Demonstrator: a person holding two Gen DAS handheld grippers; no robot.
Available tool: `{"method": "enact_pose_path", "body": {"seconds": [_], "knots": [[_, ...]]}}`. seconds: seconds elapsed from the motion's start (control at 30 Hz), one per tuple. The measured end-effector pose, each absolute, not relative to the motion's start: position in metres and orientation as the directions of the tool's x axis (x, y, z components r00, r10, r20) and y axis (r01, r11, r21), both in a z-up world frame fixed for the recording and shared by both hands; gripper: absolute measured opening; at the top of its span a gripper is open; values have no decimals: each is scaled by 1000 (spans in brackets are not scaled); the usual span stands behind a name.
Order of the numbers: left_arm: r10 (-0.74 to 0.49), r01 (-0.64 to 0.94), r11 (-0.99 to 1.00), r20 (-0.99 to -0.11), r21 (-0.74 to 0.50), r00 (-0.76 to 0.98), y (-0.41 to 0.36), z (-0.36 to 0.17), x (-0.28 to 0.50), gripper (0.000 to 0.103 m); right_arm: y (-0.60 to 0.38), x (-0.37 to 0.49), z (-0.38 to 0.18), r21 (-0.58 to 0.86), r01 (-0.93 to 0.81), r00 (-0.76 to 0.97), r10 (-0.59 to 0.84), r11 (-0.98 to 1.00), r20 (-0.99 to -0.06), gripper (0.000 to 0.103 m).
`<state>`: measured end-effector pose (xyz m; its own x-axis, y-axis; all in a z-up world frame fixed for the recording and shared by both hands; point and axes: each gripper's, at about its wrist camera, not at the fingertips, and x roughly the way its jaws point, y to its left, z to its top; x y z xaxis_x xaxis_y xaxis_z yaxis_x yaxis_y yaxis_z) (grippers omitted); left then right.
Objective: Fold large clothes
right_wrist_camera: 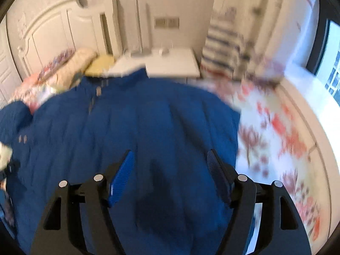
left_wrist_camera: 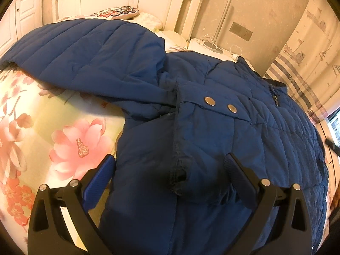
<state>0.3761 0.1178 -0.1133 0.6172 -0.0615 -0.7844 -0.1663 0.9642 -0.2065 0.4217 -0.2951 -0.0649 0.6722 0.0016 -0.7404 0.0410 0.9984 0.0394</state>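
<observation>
Blue quilted jacket [left_wrist_camera: 212, 127] spread on the floral bedspread [left_wrist_camera: 63, 114], likely bulky, soft, springy, slick-shelled, best pinched at hem or stitched placket; left gripper [left_wrist_camera: 170, 165] and right gripper [right_wrist_camera: 171, 161] both gape wide over it, holding nothing.

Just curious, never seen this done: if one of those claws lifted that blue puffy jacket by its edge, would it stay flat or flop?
The jacket would likely flop: its sleeve already drapes limply. Quilted padding suggests bulky but light.

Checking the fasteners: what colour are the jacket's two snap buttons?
Silver metal snap buttons, clearest in the left wrist view.
</observation>
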Motion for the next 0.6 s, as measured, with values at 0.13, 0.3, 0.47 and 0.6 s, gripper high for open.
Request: {"method": "enact_pose_path", "body": {"seconds": [0.13,0.3,0.47,0.6], "knots": [[-62,-165,964,-784,-206,617,119,-113,375,101,-305,472,-95,-2,121,562,-70,993,-824,85],[-57,-166,966,-787,-199,615,119,-114,376,101,-320,472,-114,37,188,490,-61,982,-869,90],[-51,-166,968,-789,-191,612,118,-114,376,101,-263,423,-75,66,41,643,24,997,-766,90],[-53,-166,967,-789,-194,613,119,-114,376,101,-211,418,-100,41,-141,561,114,989,-820,92]]}}
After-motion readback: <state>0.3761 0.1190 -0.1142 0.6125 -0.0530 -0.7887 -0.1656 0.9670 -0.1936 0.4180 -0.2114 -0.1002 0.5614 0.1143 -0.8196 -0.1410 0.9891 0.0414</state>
